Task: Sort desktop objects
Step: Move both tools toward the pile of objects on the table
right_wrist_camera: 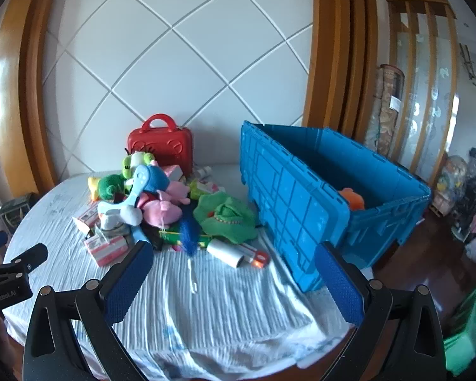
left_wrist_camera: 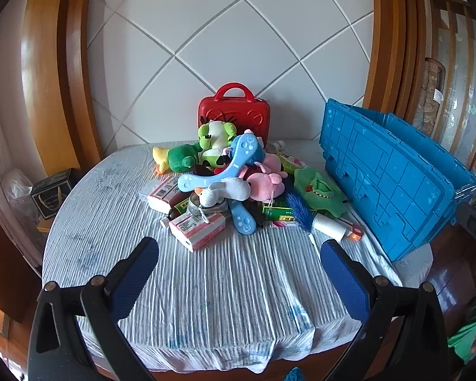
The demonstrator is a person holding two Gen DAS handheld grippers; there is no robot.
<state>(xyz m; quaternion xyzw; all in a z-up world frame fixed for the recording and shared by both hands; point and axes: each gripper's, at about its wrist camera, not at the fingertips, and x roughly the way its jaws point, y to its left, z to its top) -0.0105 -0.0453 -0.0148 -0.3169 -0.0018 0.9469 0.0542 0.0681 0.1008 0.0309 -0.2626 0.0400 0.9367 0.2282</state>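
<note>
A heap of objects lies mid-table: green plush toys [left_wrist_camera: 217,139], a pink plush [left_wrist_camera: 265,182], light blue curved toys [left_wrist_camera: 219,174], pink boxes [left_wrist_camera: 198,230], a green hat [left_wrist_camera: 319,192], a blue feather duster [left_wrist_camera: 298,211] and a white roll [left_wrist_camera: 328,227]. A red case [left_wrist_camera: 234,112] stands behind the heap. At the right a blue crate [right_wrist_camera: 301,203] holds an orange thing [right_wrist_camera: 353,198]. My left gripper [left_wrist_camera: 239,254] hangs open over the near cloth, short of the heap. My right gripper [right_wrist_camera: 233,257] is open too, in front of the roll [right_wrist_camera: 227,254] and duster [right_wrist_camera: 188,231].
A ribbed white cloth [left_wrist_camera: 225,285] covers the round table. Wooden frames and a tiled wall stand behind it. A dark box [left_wrist_camera: 50,195] sits off the table's left edge. Green bins [right_wrist_camera: 469,330] and bags stand on the floor at the right.
</note>
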